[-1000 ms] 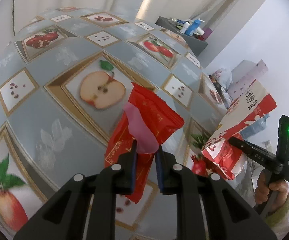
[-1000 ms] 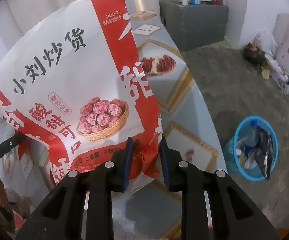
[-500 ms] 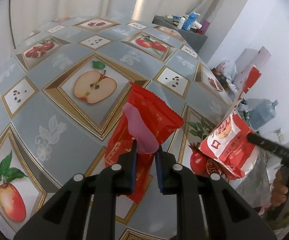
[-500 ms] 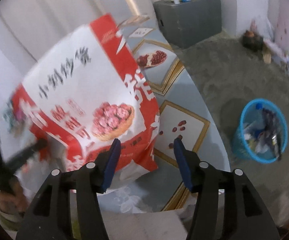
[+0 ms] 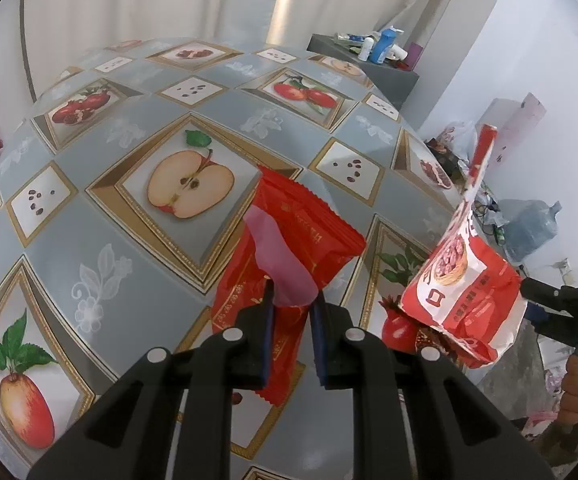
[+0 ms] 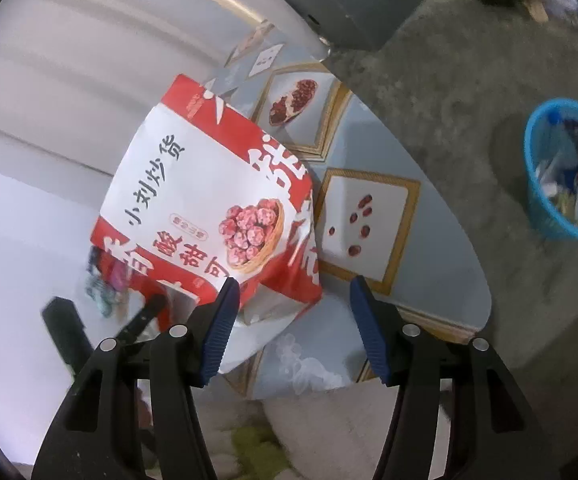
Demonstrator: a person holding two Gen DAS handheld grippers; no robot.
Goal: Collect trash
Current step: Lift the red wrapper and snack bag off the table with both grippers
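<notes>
My left gripper (image 5: 292, 304) is shut on a red snack wrapper (image 5: 305, 240) with a pink strip (image 5: 279, 264), held above the fruit-patterned table (image 5: 137, 248). A red and white snack bag (image 6: 217, 208) hangs just beyond my right gripper (image 6: 293, 292), whose jaws stand wide open; the bag's lower edge touches the left fingertip (image 6: 227, 300). In the left wrist view the bag (image 5: 465, 288) sits at the table's right edge against the right gripper's (image 5: 529, 292) tips. A blue trash basket (image 6: 565, 168) with rubbish stands on the floor at the right.
A grey cabinet (image 5: 369, 64) with bottles stands beyond the table's far end. Clutter and a water jug (image 5: 529, 228) lie by the white wall on the right. The table edge (image 6: 449, 200) borders a grey floor.
My right gripper has opened from shut on the snack bag; the bag has loosened and tilted away. My left gripper has kept its hold on the red wrapper.
</notes>
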